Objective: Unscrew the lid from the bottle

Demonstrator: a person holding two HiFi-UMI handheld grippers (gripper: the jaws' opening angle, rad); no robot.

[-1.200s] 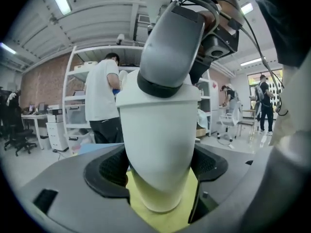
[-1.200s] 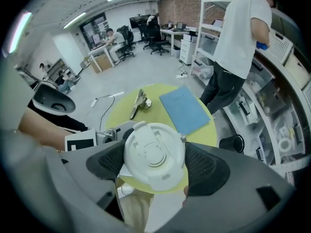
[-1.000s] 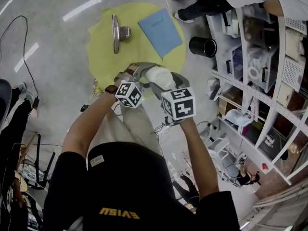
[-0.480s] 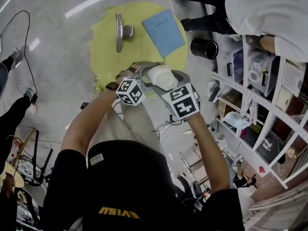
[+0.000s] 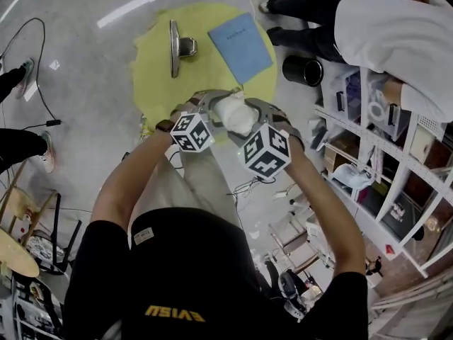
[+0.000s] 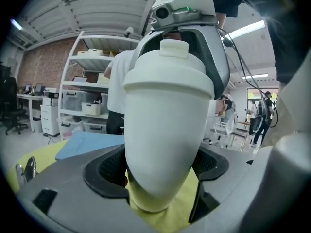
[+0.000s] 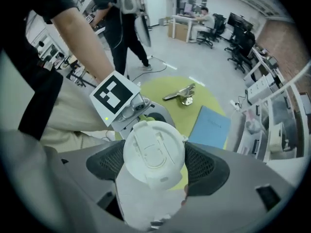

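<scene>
A white bottle [image 5: 237, 115] with a white flip-top lid [image 7: 154, 154] is held in the air between both grippers, above the yellow mat [image 5: 156, 55]. My left gripper [image 5: 216, 103] is shut on the bottle's tapered lower body [image 6: 165, 130], one dark pad on each side; its jaws have just eased slightly wider with the bottle still between them. My right gripper [image 5: 249, 112] comes down from above, its pads clamped on the lid's rim. In the left gripper view the right gripper [image 6: 184, 28] sits over the lid [image 6: 167, 67]. The left gripper's marker cube [image 7: 116, 93] shows behind the lid.
A blue notebook [image 5: 241, 44] and a metal clip [image 5: 175, 47] lie on the round yellow mat on the floor. A black cup [image 5: 302, 69] stands beside white shelving [image 5: 396, 154] at the right. A person in white [image 5: 396, 27] stands at the top right. A cable [image 5: 39, 83] runs along the left.
The right gripper has rolled about the lid, its marker cube turning to a new face. The left gripper and bottle stayed put. The person in white moved further into view at the top right.
</scene>
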